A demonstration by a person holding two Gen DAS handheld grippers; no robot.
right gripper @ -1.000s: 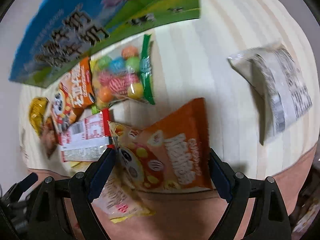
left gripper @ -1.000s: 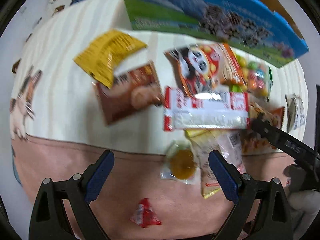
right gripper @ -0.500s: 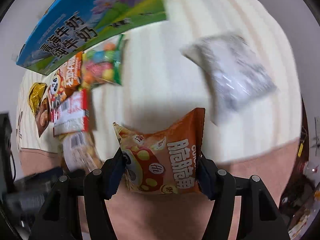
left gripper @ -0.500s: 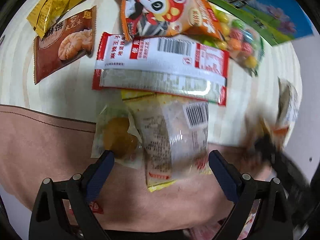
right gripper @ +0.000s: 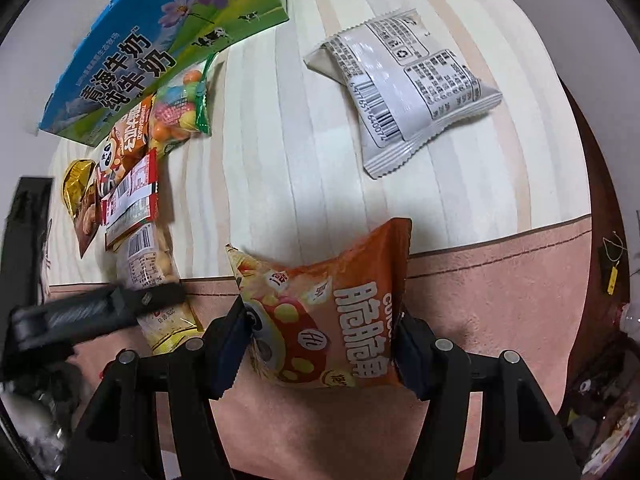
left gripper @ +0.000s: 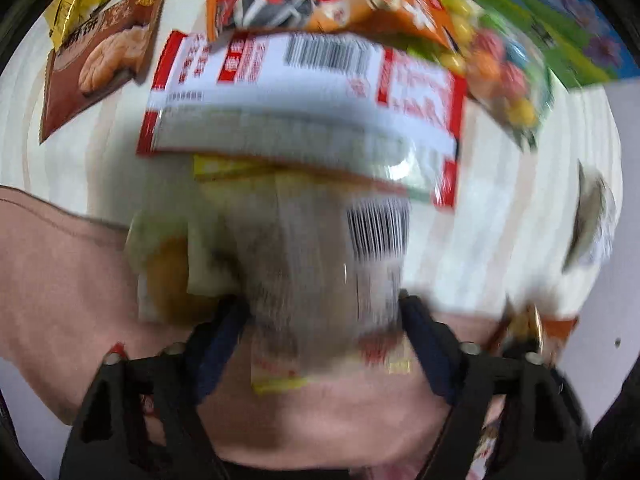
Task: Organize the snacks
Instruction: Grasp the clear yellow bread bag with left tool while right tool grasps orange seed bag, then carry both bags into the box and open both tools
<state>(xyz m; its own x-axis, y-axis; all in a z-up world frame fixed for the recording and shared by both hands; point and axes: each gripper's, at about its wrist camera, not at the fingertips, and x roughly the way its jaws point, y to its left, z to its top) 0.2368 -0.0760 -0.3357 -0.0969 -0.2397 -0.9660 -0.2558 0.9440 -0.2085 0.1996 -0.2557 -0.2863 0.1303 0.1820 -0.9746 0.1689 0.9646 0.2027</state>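
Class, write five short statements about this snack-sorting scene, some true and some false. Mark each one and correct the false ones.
1. The right gripper grips an orange snack bag. True.
2. The grey packet lies on top of the candy bag. False: it lies alone on the striped cloth, well apart.
3. The left gripper has its fingers either side of a clear packet with a barcode. True.
4. The blue milk carton is held by a gripper. False: it rests beside the candy bag.
5. The red-and-white packet shows a barcode. True.
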